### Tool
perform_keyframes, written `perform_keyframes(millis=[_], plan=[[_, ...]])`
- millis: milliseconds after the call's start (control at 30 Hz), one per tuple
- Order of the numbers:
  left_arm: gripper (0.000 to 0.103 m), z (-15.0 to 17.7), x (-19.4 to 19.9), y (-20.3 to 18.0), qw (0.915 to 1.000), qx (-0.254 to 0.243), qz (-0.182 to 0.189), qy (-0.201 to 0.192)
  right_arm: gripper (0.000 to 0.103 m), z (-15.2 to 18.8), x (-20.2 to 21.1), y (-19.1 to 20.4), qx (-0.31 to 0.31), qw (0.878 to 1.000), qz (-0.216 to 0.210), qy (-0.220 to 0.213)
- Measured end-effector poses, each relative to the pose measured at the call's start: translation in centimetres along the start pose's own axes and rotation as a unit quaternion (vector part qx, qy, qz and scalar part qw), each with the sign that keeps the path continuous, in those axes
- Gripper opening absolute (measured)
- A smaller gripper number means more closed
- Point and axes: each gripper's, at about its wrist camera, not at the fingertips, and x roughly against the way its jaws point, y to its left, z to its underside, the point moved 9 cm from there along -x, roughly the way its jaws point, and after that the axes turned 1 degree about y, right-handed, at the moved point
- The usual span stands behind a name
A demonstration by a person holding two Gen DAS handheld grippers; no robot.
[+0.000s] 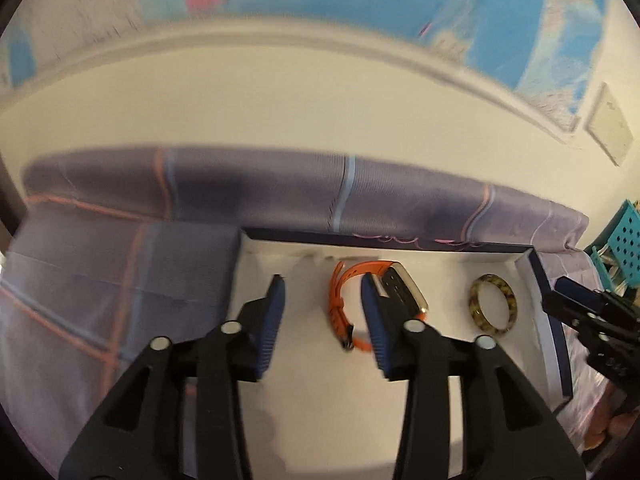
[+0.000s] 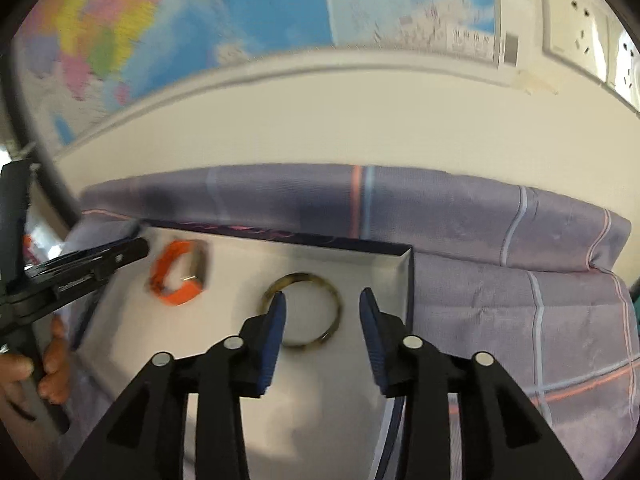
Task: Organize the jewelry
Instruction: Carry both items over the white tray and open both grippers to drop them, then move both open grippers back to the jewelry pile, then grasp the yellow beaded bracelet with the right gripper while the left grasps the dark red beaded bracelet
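A shallow white box (image 1: 538,280) with dark navy walls is seen sitting on a purple plaid cloth (image 1: 100,264), right up against a cloth-covered ridge below a cream wall with a map (image 2: 132,28) on it. Two pieces are laid on the box floor: an orange-strapped watch (image 1: 348,304) toward the back middle, and a tortoiseshell bangle (image 1: 493,305) near the right wall, well apart from the watch. The left gripper (image 1: 322,292) is held just over the box with its jaws spread wide, nothing between them; its right finger overlaps the watch in view, though contact can't be told. The right gripper (image 2: 322,306) is also held wide open and empty, hovering over the bangle (image 2: 301,310), which is framed between the fingers. Everything's a bit motion-blurred.
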Motion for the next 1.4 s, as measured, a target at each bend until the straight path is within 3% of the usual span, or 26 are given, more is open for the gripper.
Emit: perform_keyframes(millis=[100,200,267,400,433,567,833,1033,1067,1233,1400], plan=[[0.054,1.3,4.6,0.1,0.9983,-0.030,-0.012,-0.049,0.051,2.2,3.1,2.0,0.037,0.999,-0.033,-0.013],[0.055,3.8,7.8,-0.2,0.9965,-0.050,0.002,-0.066,0.051,6.4,5.5,4.1,0.085,0.994,-0.067,0.000],[0.055,5.9,8.8,-0.7,0.9963,-0.058,0.008,-0.062,0.051,9.0,6.2,5.2,0.107,0.991,-0.079,0.014],[0.055,10.5,10.1,-1.9,0.9951,-0.081,0.036,-0.044,0.038,12.9,6.8,6.5,0.132,0.987,-0.086,0.042],[0.055,11.6,10.4,-2.1,0.9947,-0.086,0.040,-0.040,0.032,13.5,6.9,6.6,0.133,0.986,-0.087,0.047],[0.055,14.5,10.8,-2.3,0.9951,-0.080,0.054,-0.022,0.027,15.0,6.2,7.1,0.123,0.986,-0.092,0.061],[0.055,17.0,10.6,-2.3,0.9959,-0.073,0.054,-0.006,0.025,16.0,5.0,7.7,0.109,0.987,-0.091,0.069],[0.055,17.8,10.7,-3.0,0.9948,-0.085,0.057,-0.002,0.013,16.2,5.1,7.7,0.106,0.987,-0.095,0.070],[0.055,17.9,10.7,-3.1,0.9945,-0.086,0.060,0.000,0.004,16.1,5.3,7.7,0.103,0.988,-0.096,0.069],[0.055,18.3,11.1,-3.5,0.9935,-0.095,0.063,0.003,0.004,15.6,6.4,7.3,0.086,0.989,-0.105,0.054],[0.054,19.0,11.4,-3.8,0.9920,-0.106,0.067,0.005,0.004,13.4,9.7,6.9,0.061,0.990,-0.129,0.014]])
